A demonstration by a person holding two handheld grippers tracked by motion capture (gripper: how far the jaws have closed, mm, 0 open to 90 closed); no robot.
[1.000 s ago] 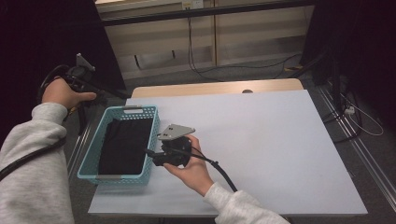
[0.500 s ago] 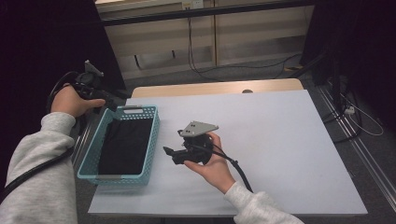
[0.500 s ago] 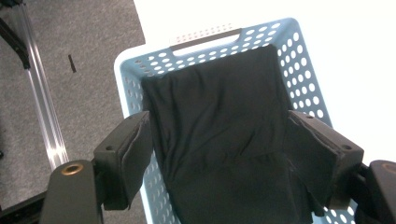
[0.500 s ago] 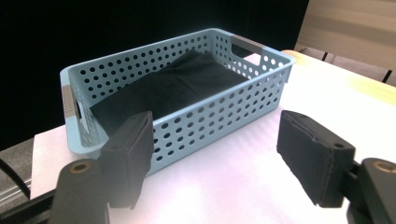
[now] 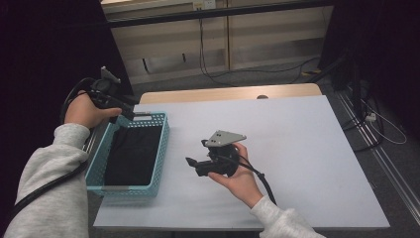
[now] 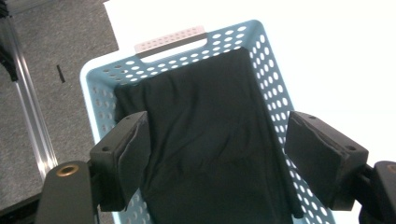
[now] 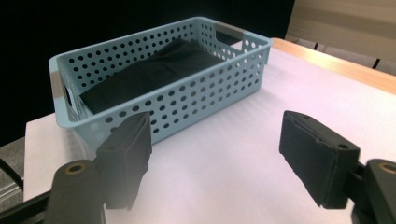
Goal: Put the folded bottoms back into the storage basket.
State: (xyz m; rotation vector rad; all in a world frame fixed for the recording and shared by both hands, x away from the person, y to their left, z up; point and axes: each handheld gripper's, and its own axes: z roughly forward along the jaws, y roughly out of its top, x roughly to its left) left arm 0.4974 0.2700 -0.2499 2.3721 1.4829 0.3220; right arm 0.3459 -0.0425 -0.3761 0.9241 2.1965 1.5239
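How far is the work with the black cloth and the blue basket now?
Done, it seems: the folded black cloth lies flat inside the blue basket. In hand: nothing. The left gripper above the basket and the right gripper beside it have just been opening, with nothing between their jaws. Nothing visibly remains.

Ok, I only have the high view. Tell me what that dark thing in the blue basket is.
Observer: A folded black cloth, creased, lying across the floor of the basket.
Operator: Give me the left jaws.
Observer: The left gripper has just been opening; its jaws stand apart above the cloth, gripping nothing.
Operator: Now the right.
Observer: The right gripper has just been opening too; it is empty, over the white table, facing the basket's long side.
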